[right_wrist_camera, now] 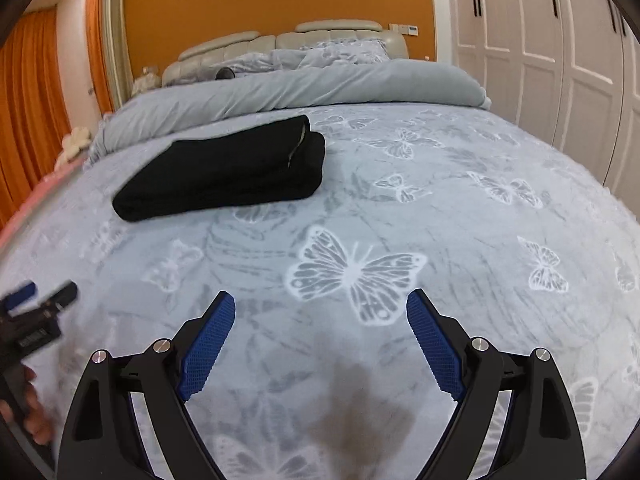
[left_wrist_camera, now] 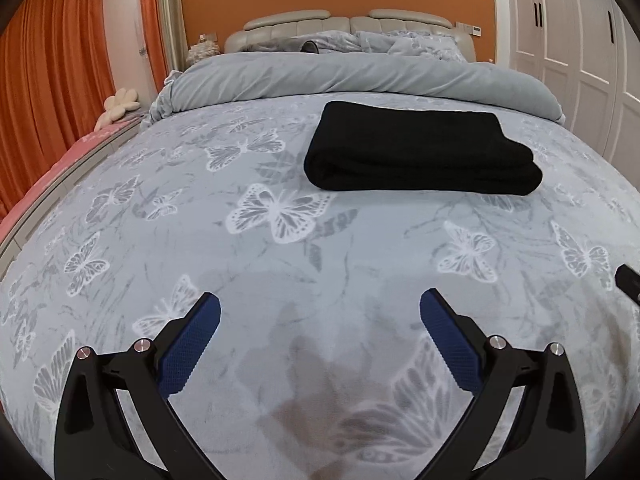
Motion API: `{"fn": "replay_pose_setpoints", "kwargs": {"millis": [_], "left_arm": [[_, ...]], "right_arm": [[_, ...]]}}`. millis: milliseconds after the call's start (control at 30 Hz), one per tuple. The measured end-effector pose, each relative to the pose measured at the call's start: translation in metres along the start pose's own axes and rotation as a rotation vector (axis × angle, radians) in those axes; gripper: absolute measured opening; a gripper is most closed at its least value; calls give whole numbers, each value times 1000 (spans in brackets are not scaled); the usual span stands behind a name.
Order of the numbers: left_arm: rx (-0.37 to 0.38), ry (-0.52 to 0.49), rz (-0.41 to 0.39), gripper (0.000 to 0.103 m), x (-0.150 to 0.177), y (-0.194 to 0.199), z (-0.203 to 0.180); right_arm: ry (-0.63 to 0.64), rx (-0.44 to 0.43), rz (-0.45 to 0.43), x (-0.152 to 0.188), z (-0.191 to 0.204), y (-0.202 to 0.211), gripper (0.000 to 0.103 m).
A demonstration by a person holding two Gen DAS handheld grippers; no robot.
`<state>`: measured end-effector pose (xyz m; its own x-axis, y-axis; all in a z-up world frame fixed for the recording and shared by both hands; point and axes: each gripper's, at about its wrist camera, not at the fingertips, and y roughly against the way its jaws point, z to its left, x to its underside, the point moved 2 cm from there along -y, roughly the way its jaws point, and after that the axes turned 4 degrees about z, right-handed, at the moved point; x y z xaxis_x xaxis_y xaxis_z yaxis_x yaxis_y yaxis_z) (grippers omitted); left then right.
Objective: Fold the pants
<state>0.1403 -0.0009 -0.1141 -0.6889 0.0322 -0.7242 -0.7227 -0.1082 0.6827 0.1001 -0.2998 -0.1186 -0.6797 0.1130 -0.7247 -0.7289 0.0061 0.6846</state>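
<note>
The black pants [left_wrist_camera: 420, 148] lie folded into a thick rectangle on the butterfly-print bedspread [left_wrist_camera: 280, 248], well beyond both grippers. In the right wrist view the same black pants [right_wrist_camera: 224, 170] sit at the upper left, a zip edge showing at their right end. My left gripper [left_wrist_camera: 320, 304] stands open above bare bedspread, nothing between its blue pads. My right gripper [right_wrist_camera: 321, 300] is also open over the bedspread [right_wrist_camera: 440, 200], with nothing in it. The left gripper [right_wrist_camera: 36, 294] also shows blurred at the left edge of the right wrist view, with a hand [right_wrist_camera: 32, 404] below it.
A rolled grey duvet [left_wrist_camera: 360, 76] and pillows lie at the head of the bed in front of a padded headboard [left_wrist_camera: 348, 24]. White wardrobe doors [left_wrist_camera: 568, 48] stand on the right. Orange curtains [left_wrist_camera: 52, 64] hang on the left, above a pink ledge [left_wrist_camera: 48, 172].
</note>
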Motion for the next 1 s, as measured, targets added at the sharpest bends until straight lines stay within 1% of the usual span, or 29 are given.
{"fn": "replay_pose_setpoints", "kwargs": {"millis": [133, 267, 433, 667, 1000], "left_arm": [[2, -1, 6, 98, 3, -6, -1], [-12, -25, 26, 98, 8, -13, -7], [-13, -37, -1, 98, 10, -9, -10], [4, -13, 11, 98, 9, -11, -5], [13, -17, 9, 98, 9, -11, -5]], "right_arm": [[31, 5, 53, 5, 7, -17, 86], [28, 6, 91, 8, 6, -27, 86], [25, 10, 96, 9, 7, -27, 86], [25, 16, 88, 9, 5, -26, 86], [25, 20, 86, 9, 4, -26, 86]]}}
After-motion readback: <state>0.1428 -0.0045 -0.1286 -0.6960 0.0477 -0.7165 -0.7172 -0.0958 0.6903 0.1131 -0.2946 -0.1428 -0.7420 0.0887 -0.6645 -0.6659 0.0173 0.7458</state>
